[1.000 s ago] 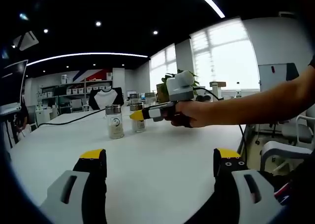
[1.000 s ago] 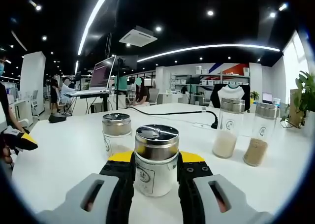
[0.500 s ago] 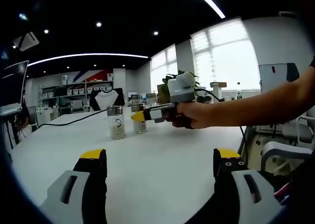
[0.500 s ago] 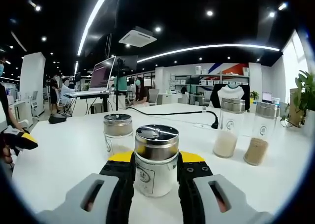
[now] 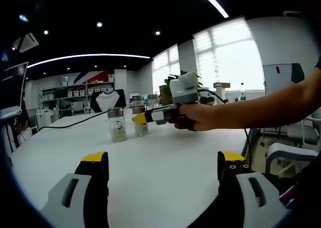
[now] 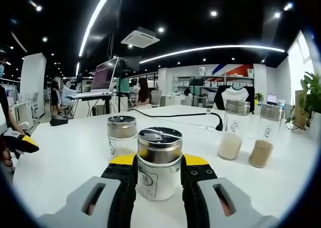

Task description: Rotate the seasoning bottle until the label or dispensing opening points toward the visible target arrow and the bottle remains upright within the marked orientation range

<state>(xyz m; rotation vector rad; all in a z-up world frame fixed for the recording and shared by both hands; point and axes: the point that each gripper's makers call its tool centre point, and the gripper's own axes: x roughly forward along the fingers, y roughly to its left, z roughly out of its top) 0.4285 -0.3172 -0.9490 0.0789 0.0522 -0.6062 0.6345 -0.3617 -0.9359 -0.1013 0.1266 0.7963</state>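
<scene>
Right gripper (image 6: 159,175) is clamped on the bottle (image 6: 159,160), jaws pressed flat against both sides of the glass just under the steel cap (image 6: 159,138); grip low on the body looks chosen so a wrist twist would spin it about its own axis without tipping. Bottle is held upright, at or just above the table (image 6: 65,153) near its near edge, label facing the camera; contact with the table cannot be told. No target arrow or range marking can be made out on the tabletop, so how much rotation is left can't be judged. Left gripper (image 5: 163,180) is held wide open with nothing between its jaws, parked over bare table, probably kept clear to leave the turn to one hand; its yellow tip is seen at the left edge of the right gripper view. Just behind the bottle a second short jar (image 6: 122,135) stands close enough that a swing of the jaws could clip it. Farther right, two tall jars (image 6: 247,133) are set side by side, well apart from the bottle, one with pale contents, one brown. A black cable (image 6: 175,116) is run across the far side of the table.
</scene>
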